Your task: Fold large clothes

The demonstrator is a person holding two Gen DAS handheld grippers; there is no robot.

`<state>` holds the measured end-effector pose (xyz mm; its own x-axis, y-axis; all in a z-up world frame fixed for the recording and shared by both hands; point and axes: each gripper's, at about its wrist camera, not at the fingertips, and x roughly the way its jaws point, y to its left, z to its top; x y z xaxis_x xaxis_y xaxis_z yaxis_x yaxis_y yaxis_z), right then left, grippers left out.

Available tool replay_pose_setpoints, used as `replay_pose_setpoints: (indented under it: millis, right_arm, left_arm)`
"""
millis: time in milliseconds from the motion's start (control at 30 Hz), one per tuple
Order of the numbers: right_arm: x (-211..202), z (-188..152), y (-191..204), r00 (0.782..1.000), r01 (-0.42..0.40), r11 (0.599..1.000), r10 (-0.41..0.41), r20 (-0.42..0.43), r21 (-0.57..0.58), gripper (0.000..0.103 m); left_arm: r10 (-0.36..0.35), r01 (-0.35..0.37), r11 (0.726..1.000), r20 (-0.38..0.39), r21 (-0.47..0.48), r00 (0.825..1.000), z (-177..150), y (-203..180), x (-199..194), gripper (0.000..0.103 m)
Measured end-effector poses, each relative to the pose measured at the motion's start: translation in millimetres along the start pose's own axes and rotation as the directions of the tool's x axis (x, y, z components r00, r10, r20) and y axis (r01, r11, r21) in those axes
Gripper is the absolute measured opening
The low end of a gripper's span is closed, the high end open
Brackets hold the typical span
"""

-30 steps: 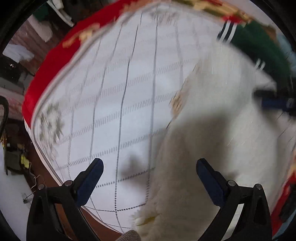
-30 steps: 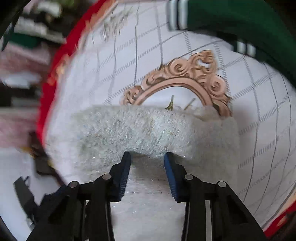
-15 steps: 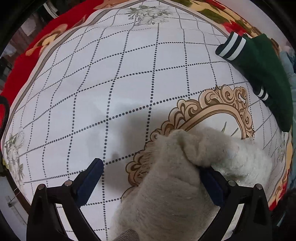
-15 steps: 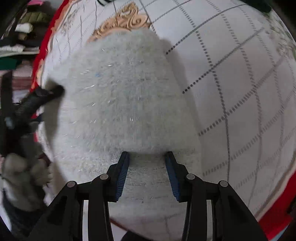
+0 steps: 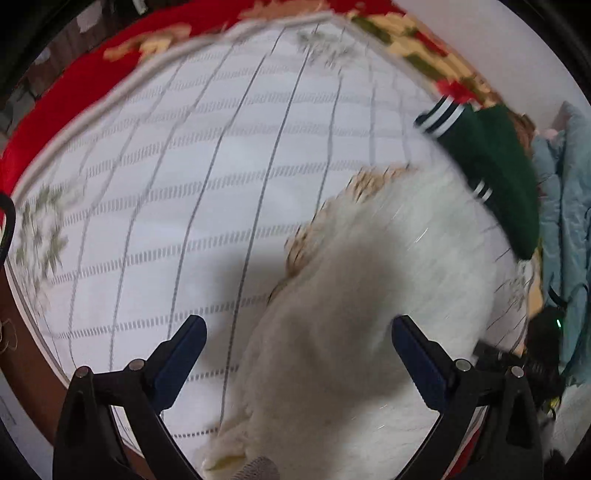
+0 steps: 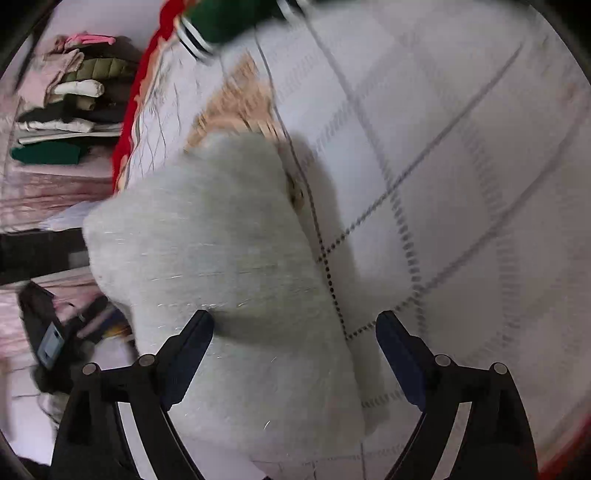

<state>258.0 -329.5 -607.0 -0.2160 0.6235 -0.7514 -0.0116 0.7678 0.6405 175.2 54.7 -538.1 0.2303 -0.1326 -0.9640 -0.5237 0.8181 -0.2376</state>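
Observation:
A fluffy white garment (image 5: 369,314) lies bunched on the white checked bed cover (image 5: 207,177). It also shows in the right wrist view (image 6: 221,258). My left gripper (image 5: 297,347) is open above the garment's near part, holding nothing. My right gripper (image 6: 293,336) is open just over the garment, its left finger (image 6: 188,350) over the fleece and its right finger (image 6: 402,358) over the bed cover (image 6: 461,184). Both views are motion-blurred.
A dark green garment with white stripes (image 5: 491,173) lies at the far right of the bed, also at the top of the right wrist view (image 6: 225,18). A stack of folded clothes (image 6: 74,107) sits beyond the bed's red border (image 6: 136,96). Light blue fabric (image 5: 565,221) lies right.
My right gripper has opened and let go of the white garment, which now lies on the bed. My left gripper stayed open and shifted over the garment.

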Motion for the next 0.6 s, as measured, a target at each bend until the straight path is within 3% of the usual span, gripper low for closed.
replay_pose_setpoints:
  millis: [33,100,133,200,300,333,367,400,433,500,567,600]
  right_arm:
    - [16,4,-9,0.994,-0.109,0.994,0.109,-0.03,0.026,0.092]
    - [33,7,-14,0.966,-0.251,0.967,0.253,-0.056,0.042,0.091]
    - [39,8,-10,0.955,-0.285,0.958,0.287,-0.068,0.033,0.091]
    - [42,7,-4,0.941,-0.327,0.944,0.329,-0.075,0.043,0.076]
    - [34,-3,-11,0.871,-0.472,0.874,0.482,-0.093,0.113,0.061]
    - [33,-5,-13,0.874,-0.466,0.878,0.476,-0.097,0.113,0.061]
    - [35,-7,-15,0.909,-0.398,0.913,0.406,-0.096,0.093,0.068]
    - [39,-7,-17,0.934,-0.342,0.936,0.348,-0.077,0.082,0.082]
    - [46,-8,-19,0.938,-0.338,0.938,0.343,-0.06,0.082,0.084]
    - [58,-6,-14,0.913,-0.397,0.914,0.402,-0.065,0.081,0.086]
    - [72,-2,2,0.917,-0.392,0.919,0.394,-0.062,0.041,0.086]
    - [74,-2,7,0.922,-0.383,0.923,0.384,-0.055,0.033,0.081]
  left_arm:
    - [-0.004,0.003,1.0,-0.018,-0.012,1.0,-3,2,7,0.103]
    - [-0.014,0.014,1.0,-0.025,-0.016,1.0,-7,4,17,0.103]
    - [-0.015,0.015,1.0,-0.024,-0.006,1.0,-8,4,21,0.103]
    - [-0.013,0.014,1.0,-0.032,0.014,0.999,-6,4,27,0.103]
    - [-0.02,0.02,1.0,-0.023,0.02,1.0,-1,10,28,0.103]
    - [-0.038,0.039,0.999,-0.029,0.024,0.999,-1,11,29,0.103]
    - [-0.058,0.059,0.998,-0.042,0.034,0.997,0,13,30,0.103]
    - [-0.073,0.075,0.996,-0.05,0.043,0.996,0,15,32,0.103]
    - [-0.088,0.091,0.995,-0.055,0.051,0.995,0,14,34,0.103]
    - [-0.112,0.115,0.992,-0.058,0.049,0.992,0,18,39,0.101]
    - [-0.142,0.144,0.989,-0.042,0.038,0.989,1,23,37,0.097]
    - [-0.158,0.159,0.987,-0.025,0.035,0.987,1,26,34,0.079]
